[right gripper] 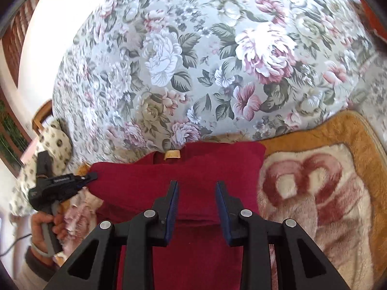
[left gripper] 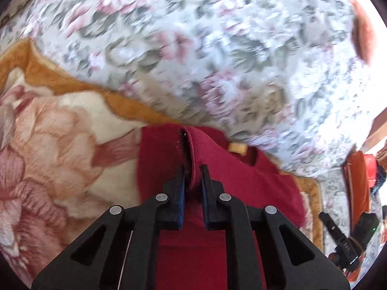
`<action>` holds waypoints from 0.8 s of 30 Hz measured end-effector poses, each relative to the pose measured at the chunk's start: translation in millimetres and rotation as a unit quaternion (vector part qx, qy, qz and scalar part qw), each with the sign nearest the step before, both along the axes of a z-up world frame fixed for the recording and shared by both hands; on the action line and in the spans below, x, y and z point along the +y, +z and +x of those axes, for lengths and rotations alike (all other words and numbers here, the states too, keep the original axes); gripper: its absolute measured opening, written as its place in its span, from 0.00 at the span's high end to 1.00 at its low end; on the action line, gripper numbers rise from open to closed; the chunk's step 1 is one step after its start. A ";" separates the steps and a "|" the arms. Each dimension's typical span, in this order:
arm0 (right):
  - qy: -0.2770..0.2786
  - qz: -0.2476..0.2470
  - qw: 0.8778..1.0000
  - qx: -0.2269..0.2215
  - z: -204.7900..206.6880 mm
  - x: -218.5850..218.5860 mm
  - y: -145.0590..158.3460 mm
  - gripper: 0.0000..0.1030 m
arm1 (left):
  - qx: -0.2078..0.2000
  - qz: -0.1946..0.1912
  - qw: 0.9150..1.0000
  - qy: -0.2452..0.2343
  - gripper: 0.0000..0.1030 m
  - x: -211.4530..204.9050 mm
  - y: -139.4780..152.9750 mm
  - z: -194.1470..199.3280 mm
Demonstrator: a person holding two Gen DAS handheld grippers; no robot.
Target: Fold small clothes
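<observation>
Right gripper (right gripper: 197, 188) jaws apart over red garment (right gripper: 183, 176) — nothing gripped.

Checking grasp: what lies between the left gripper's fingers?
A raised fold of the red garment sits pinched in the left gripper, shown in the left wrist view.

One red garment (right gripper: 193, 183); one plush blanket (right gripper: 338, 193); two claws (left gripper: 193, 176) (right gripper: 197, 188).

Garment (right gripper: 193, 188): deep red, tan neck label (right gripper: 172, 154). Bedsheet (right gripper: 183, 72): pale grey-blue, pink and white roses, green leaves. Blanket (right gripper: 321, 193): cream plush, pink-red floral, mustard border. Gripper (right gripper: 197, 183): black, blue pads.
</observation>
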State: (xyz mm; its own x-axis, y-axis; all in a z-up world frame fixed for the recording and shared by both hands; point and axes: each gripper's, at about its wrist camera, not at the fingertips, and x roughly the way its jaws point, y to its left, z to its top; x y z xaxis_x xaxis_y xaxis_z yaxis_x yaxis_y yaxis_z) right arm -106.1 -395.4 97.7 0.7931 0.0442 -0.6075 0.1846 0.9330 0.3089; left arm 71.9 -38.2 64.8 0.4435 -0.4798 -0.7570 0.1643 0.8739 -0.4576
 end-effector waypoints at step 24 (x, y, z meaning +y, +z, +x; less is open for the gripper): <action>-0.007 -0.104 0.986 0.127 87.7 4.0 -46.0 0.72 | -0.012 0.098 0.995 0.008 0.51 -28.5 -23.8 -16.3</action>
State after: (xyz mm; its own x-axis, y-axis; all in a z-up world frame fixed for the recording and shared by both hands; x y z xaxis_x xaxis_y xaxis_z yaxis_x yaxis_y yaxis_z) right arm -18.4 -391.4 51.7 0.6132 -0.1115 -0.7820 0.2448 0.9681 0.0539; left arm 55.7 -66.7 41.0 0.4690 -0.3164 -0.8246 0.1586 0.9486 -0.2738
